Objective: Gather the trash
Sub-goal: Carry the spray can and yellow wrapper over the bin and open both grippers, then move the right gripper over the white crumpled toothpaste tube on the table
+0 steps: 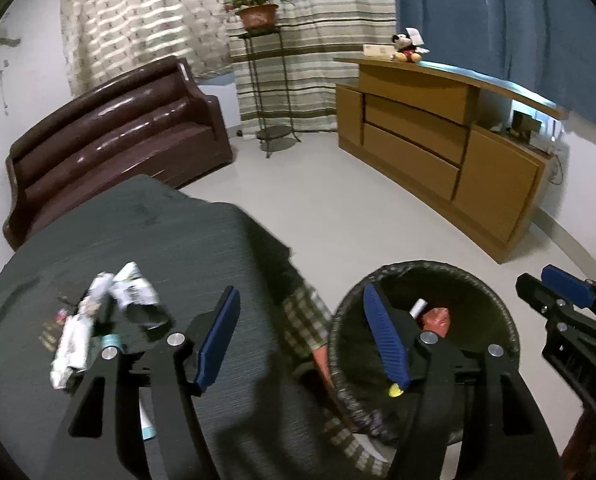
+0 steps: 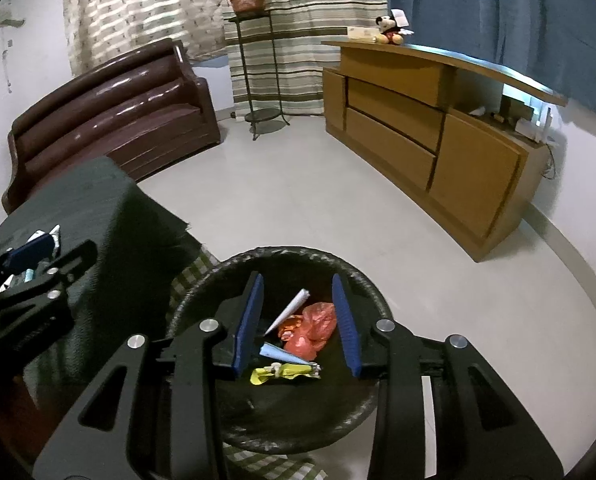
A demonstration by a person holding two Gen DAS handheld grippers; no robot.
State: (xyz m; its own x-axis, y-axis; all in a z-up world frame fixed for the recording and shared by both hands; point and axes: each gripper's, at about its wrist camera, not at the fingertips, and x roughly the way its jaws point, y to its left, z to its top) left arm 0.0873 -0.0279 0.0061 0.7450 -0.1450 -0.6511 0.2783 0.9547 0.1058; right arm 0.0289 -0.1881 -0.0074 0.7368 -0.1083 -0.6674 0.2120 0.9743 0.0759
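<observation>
A black woven trash bin [image 2: 298,254] stands on the floor beside a table under a dark cloth [image 1: 158,232]. Inside the bin lie an orange plastic bag [image 2: 314,328], a white paper cone [image 2: 288,308] and a yellow wrapper [image 2: 282,372]. My right gripper [image 2: 298,320] hangs open over the bin with nothing between its pads. Crumpled white paper and wrappers [image 1: 98,312] lie on the table, with a pale blue tube [image 1: 148,420] near them. My left gripper [image 1: 302,338] is open and empty, straddling the table's edge and the bin's rim [image 1: 498,292], to the right of the papers.
A brown sofa [image 1: 114,132] stands behind the table. A metal plant stand [image 1: 266,92] with a potted plant is at the curtain, and a wooden cabinet [image 1: 438,152] runs along the right wall. Pale floor [image 1: 330,192] lies between them. A checked cloth [image 1: 310,316] hangs under the dark one.
</observation>
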